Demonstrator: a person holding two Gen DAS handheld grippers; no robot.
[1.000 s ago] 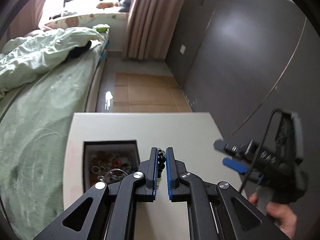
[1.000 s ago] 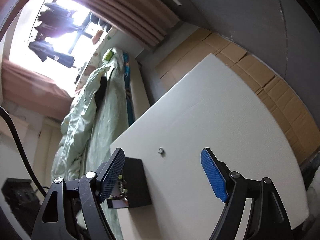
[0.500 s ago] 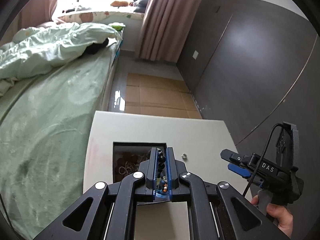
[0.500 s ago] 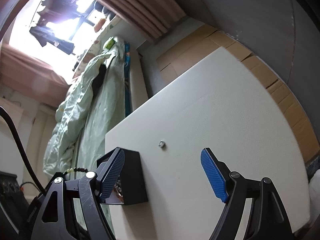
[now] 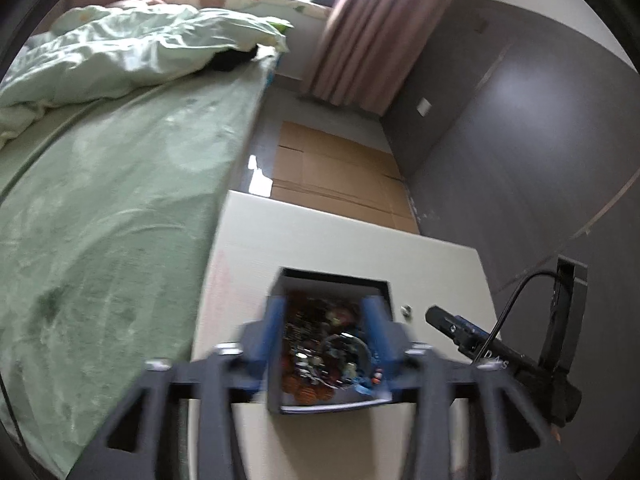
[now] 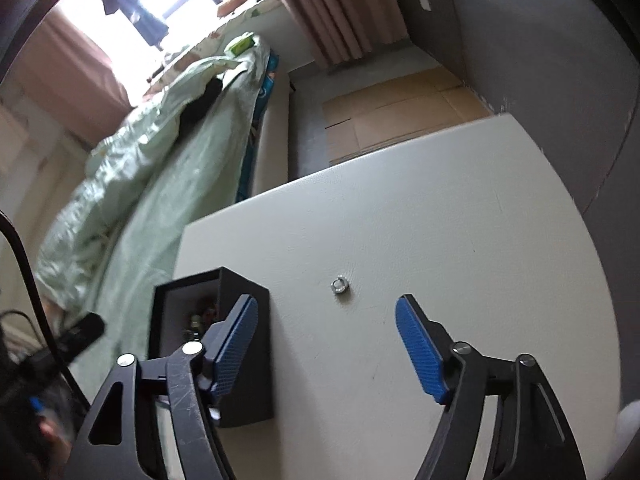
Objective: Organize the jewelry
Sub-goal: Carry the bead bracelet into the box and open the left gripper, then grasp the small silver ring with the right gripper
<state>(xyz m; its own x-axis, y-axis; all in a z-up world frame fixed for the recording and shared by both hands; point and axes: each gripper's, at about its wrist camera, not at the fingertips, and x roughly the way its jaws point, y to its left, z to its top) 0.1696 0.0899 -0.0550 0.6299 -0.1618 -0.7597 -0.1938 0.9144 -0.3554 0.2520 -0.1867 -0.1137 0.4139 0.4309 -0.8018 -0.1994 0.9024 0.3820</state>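
A black jewelry box (image 5: pixel 332 280) sits on the white table (image 5: pixel 320 236), filled with a tangle of beads and chains (image 5: pixel 328 352). My left gripper (image 5: pixel 326 328) is open, blurred, directly above the box, and the dark bead bracelet lies among the jewelry inside. A small silver ring (image 5: pixel 407 309) lies on the table right of the box; it also shows in the right wrist view (image 6: pixel 340 285). My right gripper (image 6: pixel 326 344) is open and empty, just short of the ring, with its left finger beside the box (image 6: pixel 240 320).
A bed with a green sheet (image 5: pixel 100 220) runs along the table's left side. A dark grey wall (image 5: pixel 540 140) stands to the right. Flattened cardboard (image 5: pixel 332 172) covers the floor beyond the table's far edge.
My left gripper was shut on the bead bracelet, moved over the box and opened, dropping the bracelet in. My right gripper tilted and moved closer to the ring.
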